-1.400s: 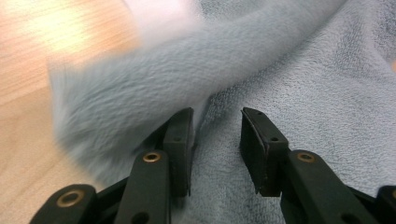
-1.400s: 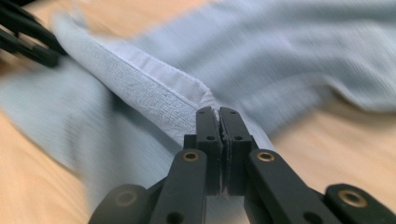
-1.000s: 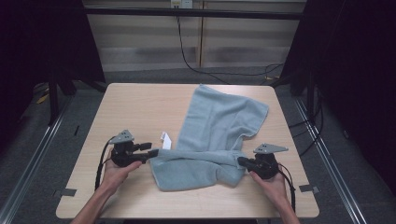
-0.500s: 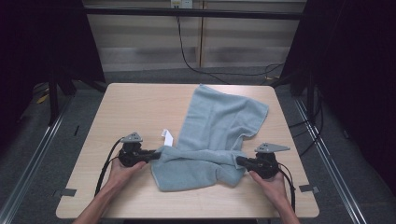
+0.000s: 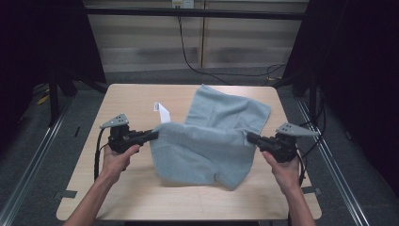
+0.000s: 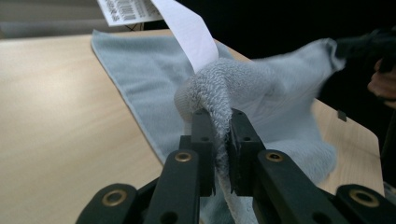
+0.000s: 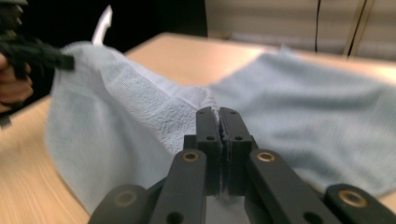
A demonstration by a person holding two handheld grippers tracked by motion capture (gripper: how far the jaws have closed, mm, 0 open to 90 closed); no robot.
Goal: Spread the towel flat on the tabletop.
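Observation:
A light blue towel (image 5: 211, 136) lies partly on the wooden table (image 5: 117, 188), with its near edge lifted and stretched between both grippers. My left gripper (image 5: 155, 135) is shut on the towel's left corner, where a white label (image 5: 162, 110) sticks up. In the left gripper view the jaws (image 6: 219, 121) pinch a bunched fold of towel (image 6: 280, 88) below the label (image 6: 187, 32). My right gripper (image 5: 249, 137) is shut on the right corner. In the right gripper view its jaws (image 7: 218, 116) clamp the towel's edge (image 7: 303, 107), with the left gripper (image 7: 42, 53) farther off.
The towel's far half rests flat toward the table's back right. Bare wood lies left of the towel and along the front edge. Metal rails run along both sides of the table, and black cables hang by the back wall.
The left gripper moved in to the towel's left corner and shut on it. Both hands then rose, lifting the near edge off the table and spreading it wider.

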